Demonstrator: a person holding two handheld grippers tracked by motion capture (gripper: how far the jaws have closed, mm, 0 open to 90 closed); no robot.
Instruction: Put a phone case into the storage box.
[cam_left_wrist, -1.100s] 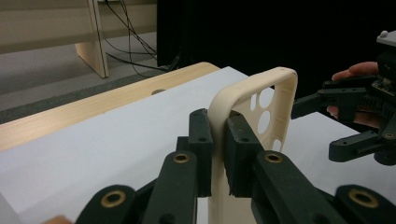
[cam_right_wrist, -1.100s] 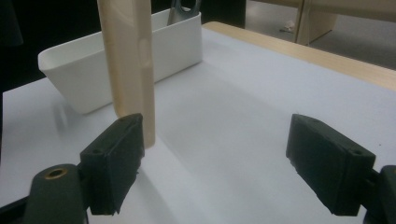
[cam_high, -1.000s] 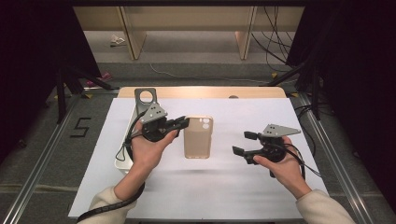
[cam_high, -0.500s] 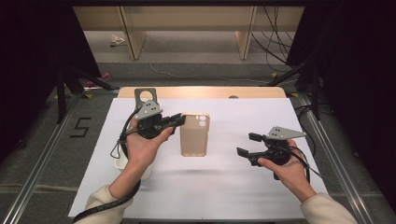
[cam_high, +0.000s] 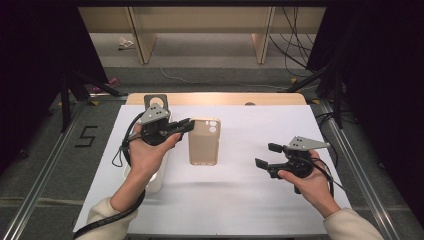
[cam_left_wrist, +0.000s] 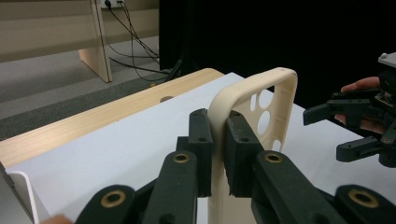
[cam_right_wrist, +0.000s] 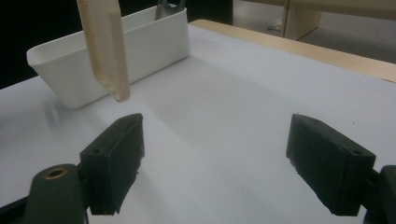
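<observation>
Phone case (cam_high: 203, 141), beige and soft-looking, is held off the white table cover (cam_high: 240, 200) near the table's middle. In the right gripper view its lower corner (cam_right_wrist: 112, 56) hangs clear of the surface with bare cover beneath, so it is lifted, not resting.

Left gripper (cam_high: 186, 125): jaws nearly together, clamped on the case's left side wall. The left gripper view shows both pads pressed flat against the thin rim, with the camera cut-outs at the far end. Holding by one edge leaves the right rim and the open face free, probably so the other tool can take hold there.

Right gripper (cam_high: 266, 156): jaws wide apart, nothing between them, touching nothing. It hovers over the right part of the cover, well apart from the case, jaws pointing left toward it. Reads as waiting for a hand-over or a second grip.

White bin (cam_right_wrist: 112, 46) sits at the left edge of the cover, under and behind the left hand (cam_high: 145, 157); a dark bracket (cam_high: 155, 101) stands at its far end.
</observation>
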